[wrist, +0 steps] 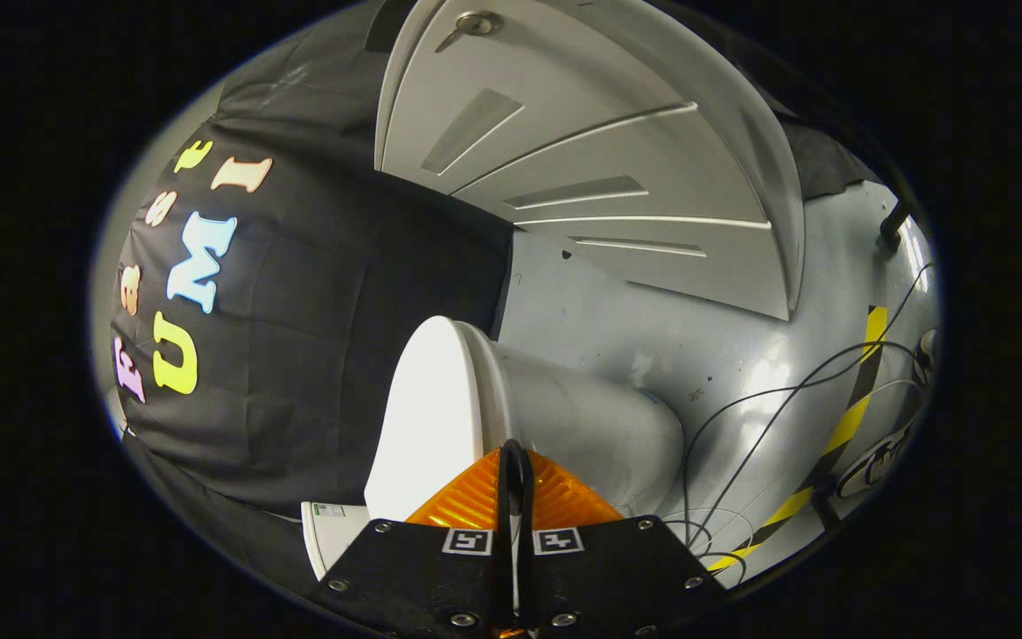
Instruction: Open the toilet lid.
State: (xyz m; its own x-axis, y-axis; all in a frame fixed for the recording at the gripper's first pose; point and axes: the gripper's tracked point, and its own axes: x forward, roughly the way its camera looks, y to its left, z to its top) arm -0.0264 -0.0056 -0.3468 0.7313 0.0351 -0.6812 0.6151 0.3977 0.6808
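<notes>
Two fingers of the gripper [514, 461], at lower centre of the frame, stand closed with only a thin slit between them, meeting at the edge of the toilet lid [427, 417]; whether they pinch that rim cannot be told. The lid lies just ahead, left of the tips, down against the bowl [591, 426]. Risk, as judged: a shallow hold could slip and let the lid drop. Cables [742, 417] trail across the floor [653, 328] at right

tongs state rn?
Tongs: closed, fingers pinching the edge of the white plastic toilet lid.
</notes>
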